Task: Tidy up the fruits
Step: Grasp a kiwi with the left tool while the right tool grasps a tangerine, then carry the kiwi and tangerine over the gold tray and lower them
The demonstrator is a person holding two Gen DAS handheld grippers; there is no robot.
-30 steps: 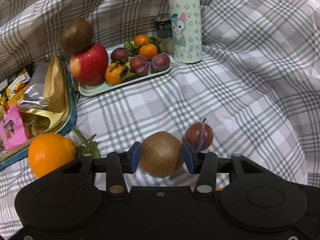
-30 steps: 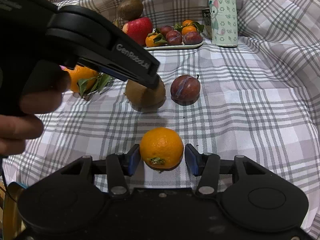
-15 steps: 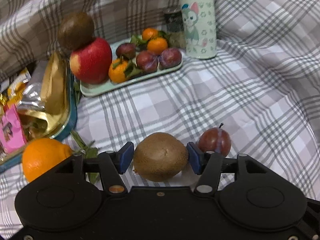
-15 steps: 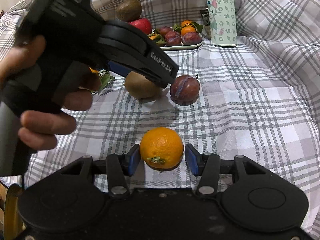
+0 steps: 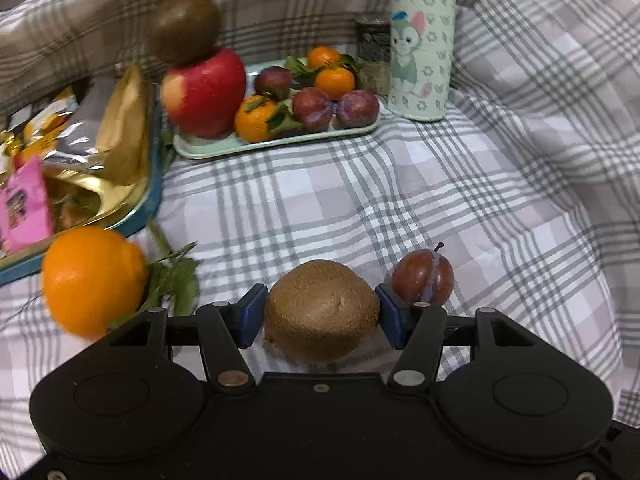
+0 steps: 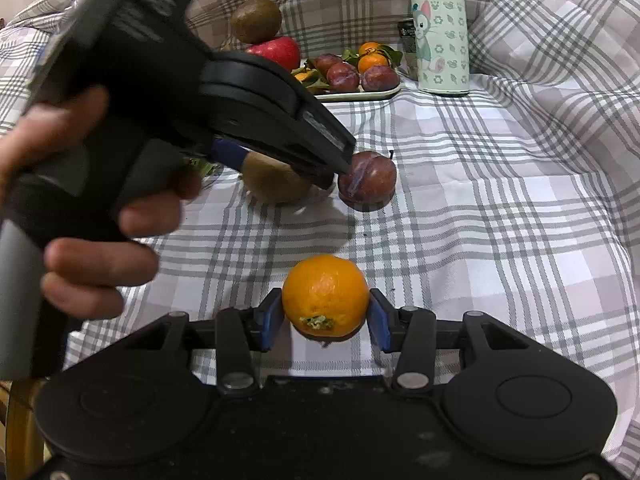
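Your left gripper (image 5: 322,316) has its blue pads (image 5: 251,316) on either side of the kiwi (image 5: 322,310), both touching or nearly touching its skin; the kiwi seems to sit just above the checked cloth (image 5: 460,184), though the view is too low to be sure it is lifted. A plum (image 5: 422,277) lies on the cloth just beside your right-hand pad. A large orange (image 5: 94,280) with leaves sits to the left, near a blue-rimmed tin of snack packets (image 5: 154,196).

Your right gripper (image 6: 325,318) holds its fingers around a small orange (image 6: 325,295) resting on the cloth, with a thin gap showing at each pad, so it is not squeezing yet.

Farther back, the pale green tray (image 5: 240,146) carries a red apple (image 5: 206,94) with a second kiwi (image 5: 184,28) perched on top, plus mandarins and plums. A cartoon-printed bottle (image 5: 420,40) stands upright just beside the tray, with a dark can (image 5: 373,40) behind it.
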